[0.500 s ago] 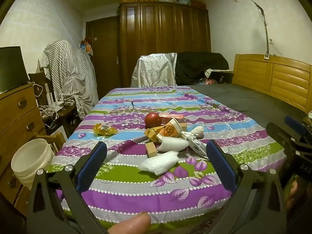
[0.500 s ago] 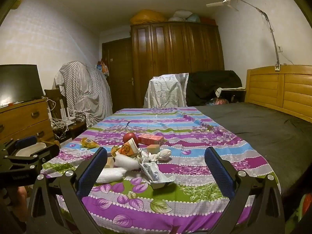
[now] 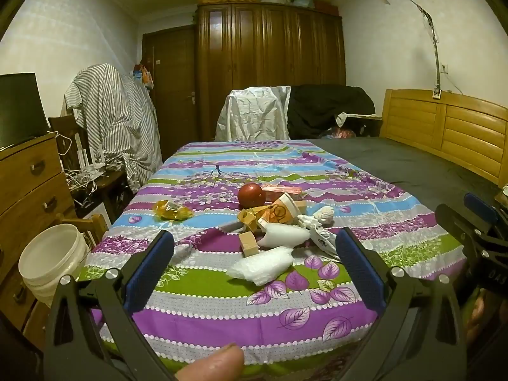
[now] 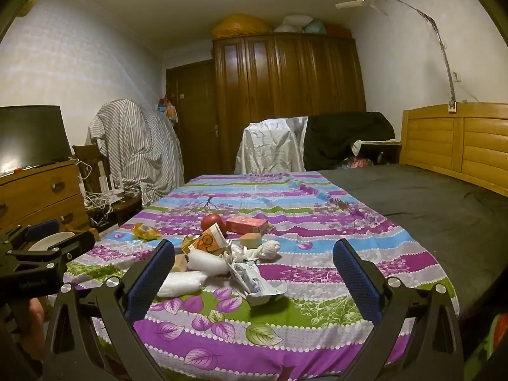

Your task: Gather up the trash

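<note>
A heap of trash lies on the striped purple cloth (image 3: pixel 222 304): white plastic wrap (image 3: pixel 262 265), a paper cup (image 3: pixel 282 211), a wooden block (image 3: pixel 249 244), a crumpled tissue (image 3: pixel 325 214), a torn white packet (image 4: pixel 254 281), a red box (image 4: pixel 246 224) and a red apple (image 3: pixel 251 194). A yellow wrapper (image 3: pixel 171 210) lies apart to the left. My left gripper (image 3: pixel 254 265) is open and empty, short of the heap. My right gripper (image 4: pixel 254 270) is open and empty, also short of it. A white bucket (image 3: pixel 52 262) stands left of the table.
A wooden dresser (image 3: pixel 28 190) stands left, with a cable-covered stool (image 3: pixel 95 177) beyond it. A dark bed (image 4: pixel 428 209) with a wooden headboard adjoins the table on the right. A covered chair (image 3: pixel 254 114) and wardrobe (image 3: pixel 270 63) stand at the far end.
Both grippers have barely moved; the views have shifted slightly. The objects on the cloth lie as before.
</note>
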### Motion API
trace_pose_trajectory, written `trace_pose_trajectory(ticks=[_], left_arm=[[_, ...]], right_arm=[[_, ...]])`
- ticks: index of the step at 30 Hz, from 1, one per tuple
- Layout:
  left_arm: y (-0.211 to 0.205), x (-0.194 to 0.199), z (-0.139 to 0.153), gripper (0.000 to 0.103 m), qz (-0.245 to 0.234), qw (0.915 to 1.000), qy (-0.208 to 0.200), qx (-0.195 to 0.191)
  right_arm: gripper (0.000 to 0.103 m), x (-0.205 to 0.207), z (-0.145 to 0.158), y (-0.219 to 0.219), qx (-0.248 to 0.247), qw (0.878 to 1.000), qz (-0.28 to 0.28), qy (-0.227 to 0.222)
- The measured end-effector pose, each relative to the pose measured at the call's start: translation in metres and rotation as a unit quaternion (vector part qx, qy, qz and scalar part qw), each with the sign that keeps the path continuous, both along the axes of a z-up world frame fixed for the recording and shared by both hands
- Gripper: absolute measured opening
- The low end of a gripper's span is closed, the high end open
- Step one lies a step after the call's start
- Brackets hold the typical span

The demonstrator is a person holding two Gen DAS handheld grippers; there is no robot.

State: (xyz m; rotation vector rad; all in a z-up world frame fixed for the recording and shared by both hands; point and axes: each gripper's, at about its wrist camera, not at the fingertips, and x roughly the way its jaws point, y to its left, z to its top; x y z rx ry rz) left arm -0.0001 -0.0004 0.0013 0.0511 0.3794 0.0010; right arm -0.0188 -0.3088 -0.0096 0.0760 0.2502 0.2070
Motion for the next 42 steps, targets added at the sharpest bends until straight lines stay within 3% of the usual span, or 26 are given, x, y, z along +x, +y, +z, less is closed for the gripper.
trace_pose_trajectory(ticks=[42], left_arm=[[0.0070, 0.0025, 0.0018, 0.098, 0.000, 1.0000, 0.002, -0.003]], right_arm=[[0.099, 0.0005, 0.0006, -0.0006, 0.004, 1.000, -0.001, 0.004]])
